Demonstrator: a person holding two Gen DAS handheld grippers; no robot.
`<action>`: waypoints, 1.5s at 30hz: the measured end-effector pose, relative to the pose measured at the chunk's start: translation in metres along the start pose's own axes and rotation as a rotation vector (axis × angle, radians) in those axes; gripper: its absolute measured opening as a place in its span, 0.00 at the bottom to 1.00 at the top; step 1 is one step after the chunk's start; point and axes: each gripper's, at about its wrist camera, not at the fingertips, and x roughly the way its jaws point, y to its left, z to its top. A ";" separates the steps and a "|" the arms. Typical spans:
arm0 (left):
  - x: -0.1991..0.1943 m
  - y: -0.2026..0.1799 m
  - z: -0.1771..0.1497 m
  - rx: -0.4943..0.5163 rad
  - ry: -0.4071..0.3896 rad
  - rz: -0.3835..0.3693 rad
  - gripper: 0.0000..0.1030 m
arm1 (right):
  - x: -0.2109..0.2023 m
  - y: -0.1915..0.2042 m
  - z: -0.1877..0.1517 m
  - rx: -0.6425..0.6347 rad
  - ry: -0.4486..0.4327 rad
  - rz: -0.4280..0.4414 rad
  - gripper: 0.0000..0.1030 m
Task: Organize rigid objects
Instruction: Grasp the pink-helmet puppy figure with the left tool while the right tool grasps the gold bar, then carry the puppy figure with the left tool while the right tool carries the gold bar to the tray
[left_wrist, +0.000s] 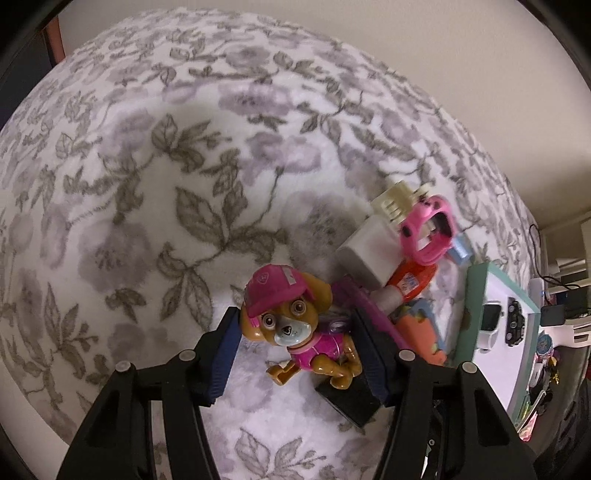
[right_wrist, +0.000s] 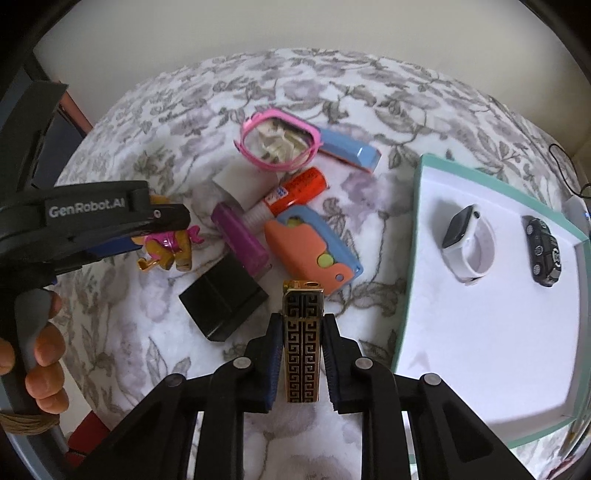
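Note:
My left gripper (left_wrist: 295, 321) is shut on a toy dog (left_wrist: 288, 325) with a pink cap. Its head rests against the left pad and its body against the right pad. In the right wrist view the same gripper (right_wrist: 159, 236) carries the dog (right_wrist: 166, 251) just above the floral blanket, with a person's hand on its handle. My right gripper (right_wrist: 302, 319) is shut on a black-and-gold patterned lighter (right_wrist: 303, 343), which stands upright between the pads. A teal-rimmed white tray (right_wrist: 417, 221) lies to the right and holds a white smartwatch (right_wrist: 469, 243) and a black toy car (right_wrist: 543, 254).
Loose items are piled on the floral blanket (right_wrist: 369, 103): a pink watch band (right_wrist: 277, 144), a blue bar (right_wrist: 351, 147), an orange tube (right_wrist: 299, 188), a purple bar (right_wrist: 240, 236), an orange-and-blue toy (right_wrist: 310, 247) and a black stand (right_wrist: 221, 299). The wall is behind.

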 end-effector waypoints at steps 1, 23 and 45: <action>-0.005 -0.001 0.000 0.003 -0.012 -0.004 0.60 | -0.002 -0.001 -0.002 0.003 -0.011 0.004 0.21; -0.088 -0.067 -0.018 0.155 -0.225 -0.056 0.60 | -0.111 -0.087 -0.002 0.209 -0.272 -0.050 0.21; -0.016 -0.204 -0.104 0.513 -0.089 -0.091 0.60 | -0.091 -0.213 -0.049 0.434 -0.114 -0.246 0.21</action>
